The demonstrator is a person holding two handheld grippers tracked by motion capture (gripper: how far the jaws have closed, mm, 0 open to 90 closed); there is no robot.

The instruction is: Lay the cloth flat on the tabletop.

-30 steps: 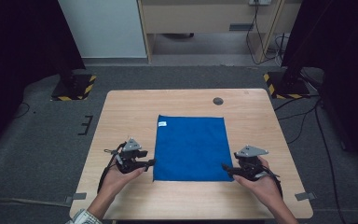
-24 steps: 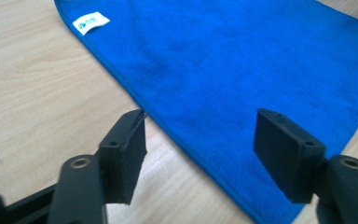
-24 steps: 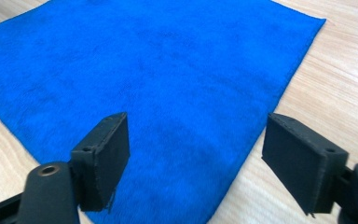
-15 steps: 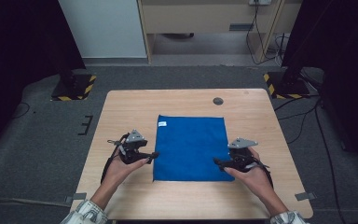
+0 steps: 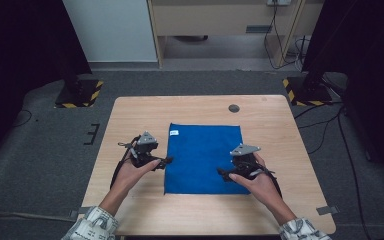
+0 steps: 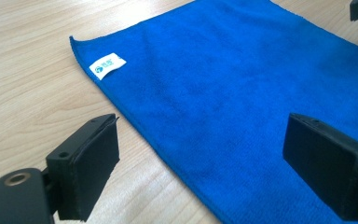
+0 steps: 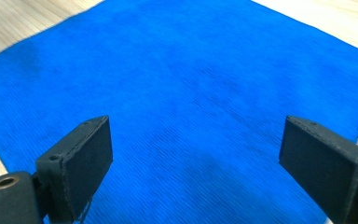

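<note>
A blue cloth (image 5: 202, 157) lies flat in the middle of the wooden table (image 5: 130, 117), with a small white label (image 5: 174, 133) near its far left corner. My left gripper (image 5: 167, 161) is open at the cloth's left edge, one jaw over wood and one over the cloth (image 6: 242, 93); the label (image 6: 107, 66) lies ahead of it. My right gripper (image 5: 221, 172) is open above the near right part of the cloth (image 7: 191, 93). Nothing is held between either pair of jaws.
A small dark round disc (image 5: 234, 108) is set in the table near its far edge. Black stands with yellow-black striped bases (image 5: 77, 93) (image 5: 307, 90) sit on the grey floor at both far corners. Cables trail on the floor at the right.
Both grippers have moved forward and inward, from the near corners of the cloth to its left edge and its right part. The cloth has not moved.
</note>
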